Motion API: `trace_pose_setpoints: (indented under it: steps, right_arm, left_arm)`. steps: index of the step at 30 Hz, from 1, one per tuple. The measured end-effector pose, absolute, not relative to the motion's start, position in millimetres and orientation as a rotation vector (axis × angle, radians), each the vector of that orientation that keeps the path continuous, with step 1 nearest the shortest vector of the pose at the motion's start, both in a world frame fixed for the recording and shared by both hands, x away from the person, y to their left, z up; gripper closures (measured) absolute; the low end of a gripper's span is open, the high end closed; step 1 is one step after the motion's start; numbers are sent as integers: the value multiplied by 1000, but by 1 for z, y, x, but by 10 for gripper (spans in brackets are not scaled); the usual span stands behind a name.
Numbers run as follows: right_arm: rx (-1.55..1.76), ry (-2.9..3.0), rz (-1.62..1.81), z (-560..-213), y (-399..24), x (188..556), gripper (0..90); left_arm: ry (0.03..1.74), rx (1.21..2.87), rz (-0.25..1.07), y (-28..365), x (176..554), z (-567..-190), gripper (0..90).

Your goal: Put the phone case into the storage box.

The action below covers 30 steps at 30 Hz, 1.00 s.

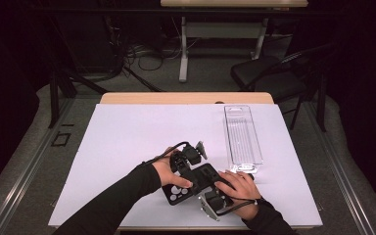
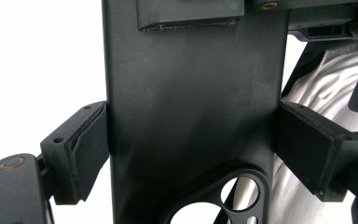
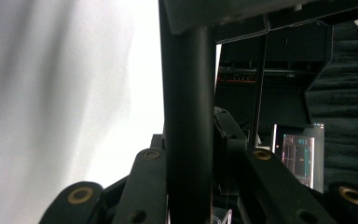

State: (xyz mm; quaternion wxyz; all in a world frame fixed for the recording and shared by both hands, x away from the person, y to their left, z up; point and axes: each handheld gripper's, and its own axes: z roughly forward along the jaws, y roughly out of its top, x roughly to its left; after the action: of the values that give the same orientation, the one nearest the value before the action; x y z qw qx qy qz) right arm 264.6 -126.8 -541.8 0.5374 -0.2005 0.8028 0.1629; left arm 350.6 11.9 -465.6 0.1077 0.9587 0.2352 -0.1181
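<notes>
left gripper (image 1: 183,164): pads (image 2: 86,149) clamped across case (image 1: 191,182) width, on its long side edges | case: near desk (image 1: 127,132) front edge, centre-right, long axis slanting left-front to right-back | right gripper (image 1: 215,193): jaws pinching case thin edge at its right end | tray (image 1: 243,139): just beyond, toward right edge

Black case on a white desk, held by black grippers.

You hold a matte black phone case (image 1: 188,183), plain and unpatterned, with round camera cut-outs showing white through them. Your left gripper (image 1: 188,155) and right gripper (image 1: 214,199) are black too, their fingers (image 2: 81,151) faced with dark grey pads and set with brass-coloured rivets. Your sleeves (image 1: 122,196) are black. The desk (image 1: 127,132) wears a white sheet over a pale wood edge. The tray (image 1: 242,138) is clear, finely ribbed plastic.
</notes>
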Motion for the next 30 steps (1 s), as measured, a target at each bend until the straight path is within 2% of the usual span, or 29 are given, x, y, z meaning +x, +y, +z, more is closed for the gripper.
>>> trace_pose_setpoints:
  steps: [30]
  right_arm:
    - [-467, 1892, 391, -541, -128, 263, 862]
  left_arm:
    - [717, 2780, -412, 15, 353, -466, 138]
